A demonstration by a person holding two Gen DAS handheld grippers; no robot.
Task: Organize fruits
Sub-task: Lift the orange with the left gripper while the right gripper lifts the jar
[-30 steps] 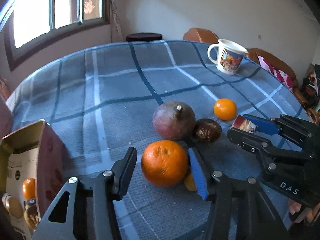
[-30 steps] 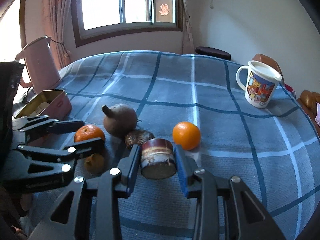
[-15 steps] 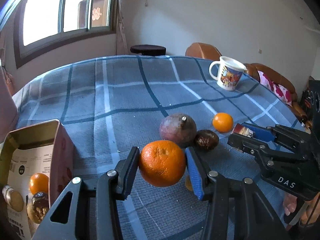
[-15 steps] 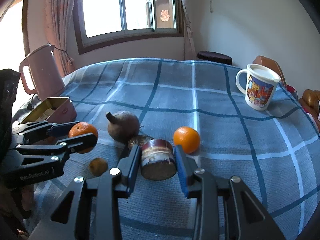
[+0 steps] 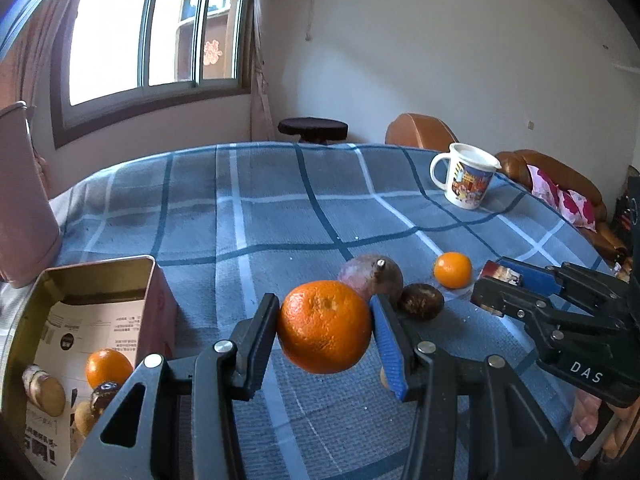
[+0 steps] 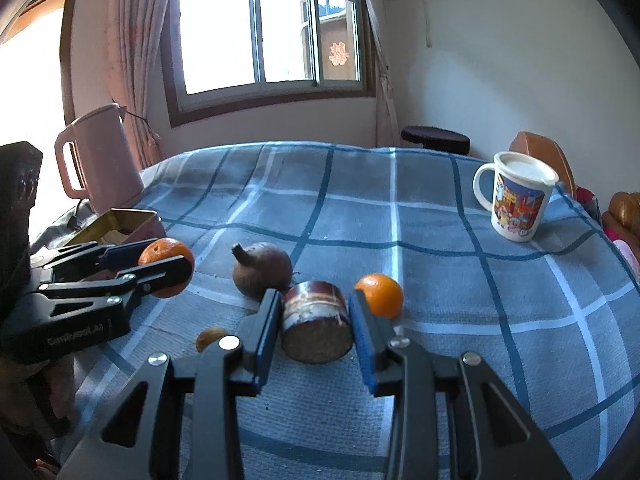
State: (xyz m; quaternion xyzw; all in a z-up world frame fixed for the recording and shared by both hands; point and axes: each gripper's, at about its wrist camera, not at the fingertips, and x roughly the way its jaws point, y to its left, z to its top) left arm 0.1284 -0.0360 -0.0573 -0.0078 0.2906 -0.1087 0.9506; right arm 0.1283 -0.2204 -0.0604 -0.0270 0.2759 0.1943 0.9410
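My left gripper (image 5: 324, 336) is shut on a large orange (image 5: 324, 326) and holds it clear of the blue checked tablecloth (image 5: 280, 216). From the right wrist view the same orange (image 6: 166, 266) hangs in the left gripper (image 6: 168, 268) near the open tin box (image 6: 116, 224). My right gripper (image 6: 316, 326) is shut on a short brown cylinder piece (image 6: 316, 324). A round purple-brown fruit (image 5: 372, 278), a dark small fruit (image 5: 420, 300) and a small orange (image 5: 452, 270) lie on the cloth ahead. The tin box (image 5: 100, 268) at the left holds another small orange (image 5: 108, 368) and other items.
A small yellow-brown fruit (image 6: 210, 338) lies on the cloth below the left gripper. A printed white mug (image 6: 516, 196) stands at the far right and a pink kettle (image 6: 100, 160) behind the tin. A person's hand grips each tool at the near edge.
The left gripper closed onto the large orange and lifted it off the cloth, toward the tin side. The right gripper kept its hold on the brown piece and barely moved.
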